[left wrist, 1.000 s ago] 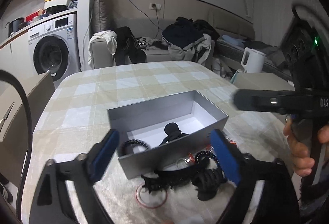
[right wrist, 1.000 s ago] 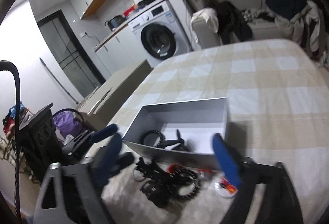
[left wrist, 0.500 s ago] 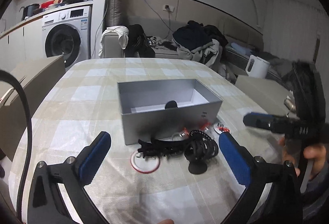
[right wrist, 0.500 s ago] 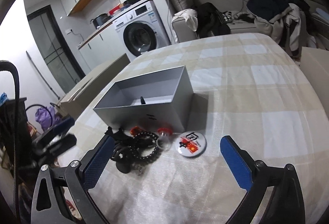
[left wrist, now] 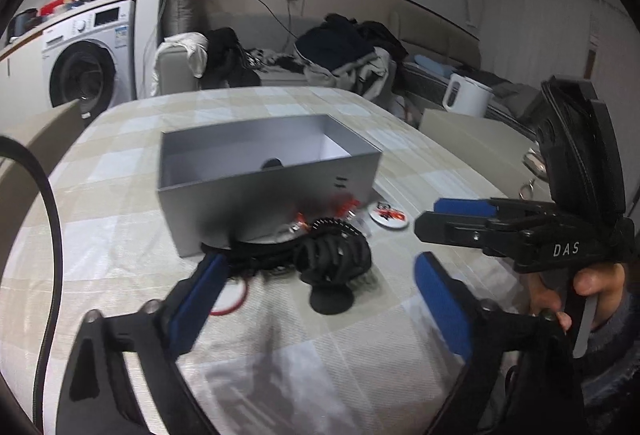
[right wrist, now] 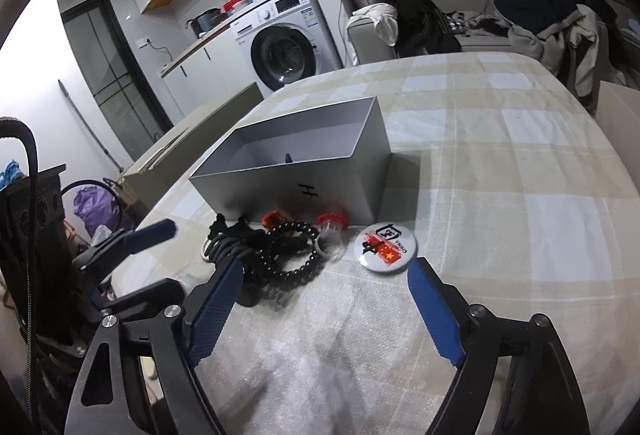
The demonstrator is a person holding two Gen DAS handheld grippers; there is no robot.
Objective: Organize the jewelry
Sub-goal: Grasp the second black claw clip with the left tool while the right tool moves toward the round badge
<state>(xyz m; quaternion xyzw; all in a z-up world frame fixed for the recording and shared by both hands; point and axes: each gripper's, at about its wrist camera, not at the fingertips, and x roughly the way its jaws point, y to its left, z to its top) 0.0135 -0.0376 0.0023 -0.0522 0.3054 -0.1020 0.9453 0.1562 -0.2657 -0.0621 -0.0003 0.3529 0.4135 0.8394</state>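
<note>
An open grey box [left wrist: 260, 195] [right wrist: 288, 191] stands on the checked tablecloth with a dark item [left wrist: 272, 163] inside. In front of it lies a tangle of black bead bracelets [left wrist: 332, 255] [right wrist: 280, 255], a red ring [left wrist: 228, 301], a red-topped piece [right wrist: 332, 221] and a round badge [left wrist: 388, 213] [right wrist: 386, 247]. My left gripper [left wrist: 320, 263] [right wrist: 172, 255] is low over the tangle, which sits just ahead between its blue fingertips. Its jaws are closing and grip nothing. My right gripper [right wrist: 326, 267] [left wrist: 432, 219] faces the beads and badge, its jaws closing on nothing.
A person's hand [left wrist: 592, 287] holds the right gripper's handle. Beyond the table [right wrist: 520, 175] are a washing machine [right wrist: 280, 51], a sofa heaped with clothes [left wrist: 340, 47] and a white kettle [left wrist: 466, 99]. A cardboard box [right wrist: 192, 143] stands by the table's left side.
Both grippers have sunk towards the tablecloth, so the box now shows side-on instead of from above. Both pairs of jaws stand narrower than half a second ago.
</note>
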